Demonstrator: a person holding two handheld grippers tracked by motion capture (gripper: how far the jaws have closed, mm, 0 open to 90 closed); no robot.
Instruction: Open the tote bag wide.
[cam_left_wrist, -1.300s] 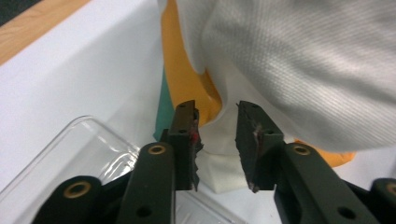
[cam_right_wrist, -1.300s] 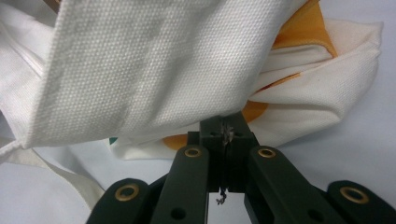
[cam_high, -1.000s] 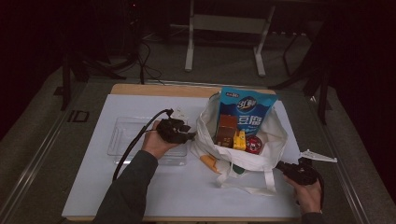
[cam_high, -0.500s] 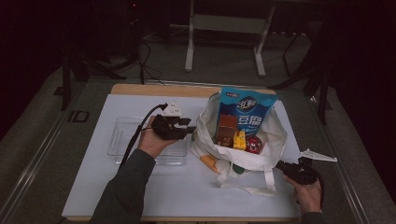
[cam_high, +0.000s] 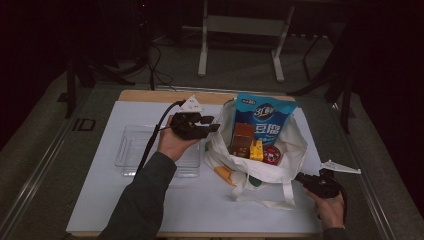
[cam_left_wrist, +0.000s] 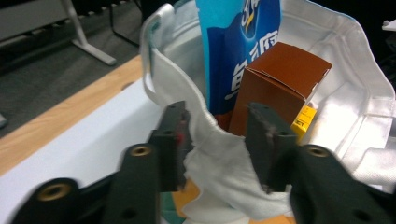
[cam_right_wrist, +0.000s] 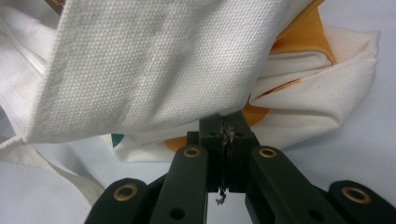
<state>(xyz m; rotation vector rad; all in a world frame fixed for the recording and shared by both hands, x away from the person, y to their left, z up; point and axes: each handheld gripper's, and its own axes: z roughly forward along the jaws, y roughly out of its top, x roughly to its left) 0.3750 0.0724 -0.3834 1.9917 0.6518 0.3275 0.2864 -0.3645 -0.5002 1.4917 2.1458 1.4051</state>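
Holding the bag open: right gripper pinches its rim tight; left gripper, jaws just closing around the other rim, should lift gently.

Tote bag right of tray; pouch, box inside bag.

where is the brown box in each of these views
High view: brown box stands in the white bag, right of centre, before the blue pouch.
Left gripper view: upper right, just beyond the jaws.
Right gripper view: not in it.
Shared landmark: the white bag.
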